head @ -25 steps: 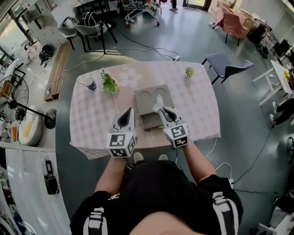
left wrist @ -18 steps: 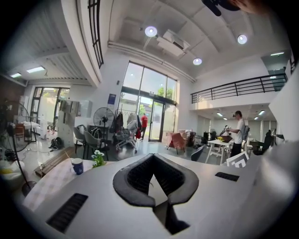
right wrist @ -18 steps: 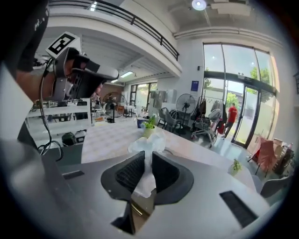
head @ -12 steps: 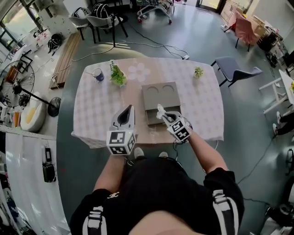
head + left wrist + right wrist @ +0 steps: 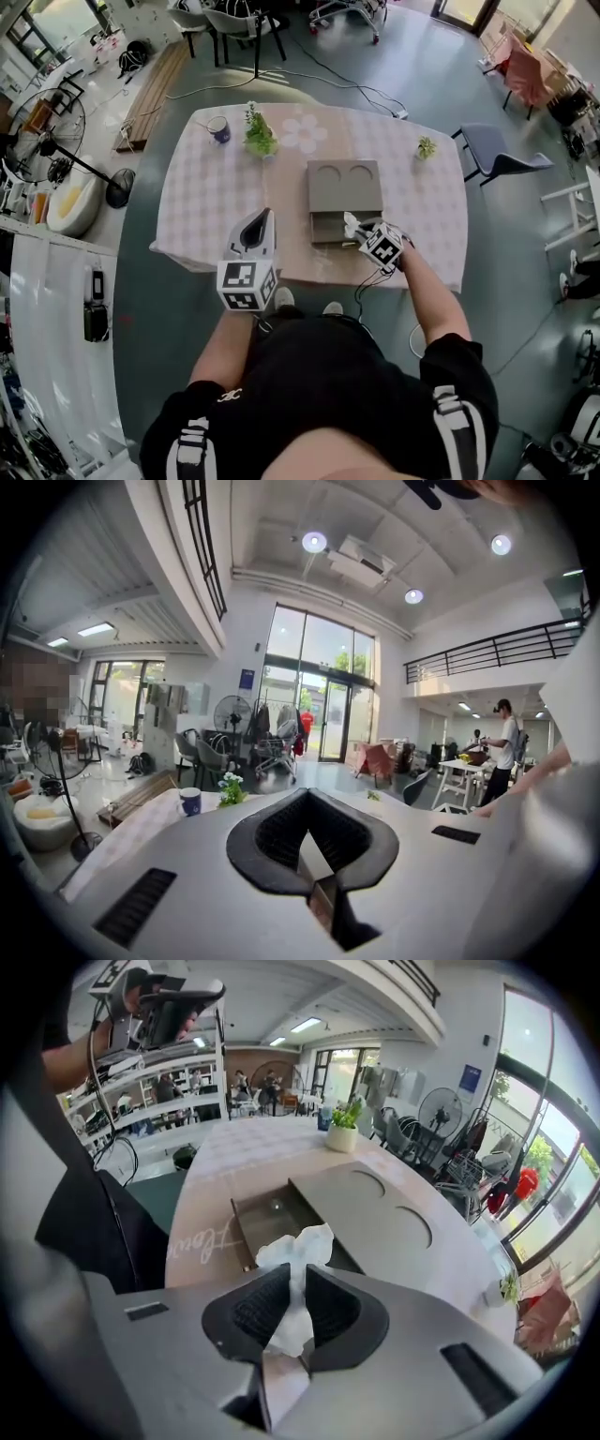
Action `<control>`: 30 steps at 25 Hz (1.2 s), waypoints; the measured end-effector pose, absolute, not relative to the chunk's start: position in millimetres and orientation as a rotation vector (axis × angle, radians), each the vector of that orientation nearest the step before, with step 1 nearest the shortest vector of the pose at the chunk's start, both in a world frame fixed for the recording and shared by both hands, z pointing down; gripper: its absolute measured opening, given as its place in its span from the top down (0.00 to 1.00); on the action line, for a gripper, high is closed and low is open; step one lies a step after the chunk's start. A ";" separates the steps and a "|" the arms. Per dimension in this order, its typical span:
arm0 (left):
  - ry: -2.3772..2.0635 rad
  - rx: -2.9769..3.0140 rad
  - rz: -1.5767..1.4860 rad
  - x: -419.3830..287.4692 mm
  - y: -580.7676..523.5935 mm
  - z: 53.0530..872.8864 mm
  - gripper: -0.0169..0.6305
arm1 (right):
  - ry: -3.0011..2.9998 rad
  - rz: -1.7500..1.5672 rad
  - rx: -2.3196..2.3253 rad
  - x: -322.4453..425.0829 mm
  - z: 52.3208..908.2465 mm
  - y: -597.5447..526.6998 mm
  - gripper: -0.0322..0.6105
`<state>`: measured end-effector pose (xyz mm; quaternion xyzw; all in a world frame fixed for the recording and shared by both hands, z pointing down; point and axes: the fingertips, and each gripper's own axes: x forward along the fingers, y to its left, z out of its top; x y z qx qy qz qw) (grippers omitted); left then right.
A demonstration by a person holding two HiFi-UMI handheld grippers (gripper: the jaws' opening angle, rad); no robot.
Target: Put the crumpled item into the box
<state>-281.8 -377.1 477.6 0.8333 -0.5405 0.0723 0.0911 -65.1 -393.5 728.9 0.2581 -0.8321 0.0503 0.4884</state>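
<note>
White crumpled tissue [image 5: 300,1241], judged light, soft and easily squashed, is pinched at its middle by the right gripper [image 5: 298,1277] beside the open drawer [image 5: 267,1215] of the grey box [image 5: 375,1218]; the left gripper [image 5: 307,803] is closed, empty.
</note>
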 end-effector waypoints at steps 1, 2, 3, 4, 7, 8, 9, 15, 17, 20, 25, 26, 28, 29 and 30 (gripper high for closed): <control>-1.613 2.469 0.218 -284.5 -375.7 478.5 0.97 | -2.010 0.121 0.606 -64.7 732.9 -394.9 0.87; -1.618 2.462 0.220 -286.9 -374.5 479.1 0.97 | -2.001 0.129 0.591 -64.6 736.7 -396.1 0.87; -1.623 2.457 0.221 -289.1 -373.2 479.3 0.97 | -1.990 0.152 0.582 -64.1 741.3 -396.2 0.87; -1.627 2.452 0.222 -291.1 -372.0 479.1 0.97 | -1.974 0.185 0.576 -62.5 747.0 -395.0 0.86; -1.640 2.442 0.228 -296.6 -370.1 479.2 0.97 | -1.928 0.260 0.564 -58.2 761.1 -394.5 0.86; -1.644 2.439 0.232 -298.5 -370.2 479.8 0.97 | -1.924 0.281 0.564 -58.4 764.5 -395.8 0.86; -1.647 2.435 0.235 -300.0 -370.5 480.8 0.97 | -1.925 0.303 0.567 -59.3 767.5 -397.5 0.86; -1.658 2.423 0.244 -304.8 -373.6 483.1 0.97 | -1.920 0.382 0.652 -54.2 775.3 -410.5 0.86; -1.655 2.427 0.247 -304.2 -376.0 483.4 0.97 | -1.889 0.350 0.706 -47.5 776.2 -417.9 0.86; -1.639 2.444 0.249 -299.6 -380.2 482.4 0.97 | -1.891 0.251 0.799 -44.8 763.1 -437.1 0.85; -1.595 2.488 0.254 -286.1 -387.8 479.2 0.97 | -1.950 0.359 0.899 -38.3 763.4 -435.4 0.78; -1.585 2.497 0.255 -283.1 -389.3 479.0 0.97 | -1.959 0.358 0.912 -37.0 761.0 -434.9 0.77; -1.563 2.513 0.253 -277.2 -391.6 478.7 0.97 | -1.972 0.340 0.940 -34.5 751.4 -434.2 0.76; -1.551 2.522 0.250 -274.0 -392.8 478.6 0.97 | -1.980 0.326 0.960 -33.3 744.0 -434.5 0.76; -1.537 2.533 0.247 -270.6 -394.3 478.4 0.97 | -1.990 0.316 0.983 -31.9 736.7 -434.6 0.76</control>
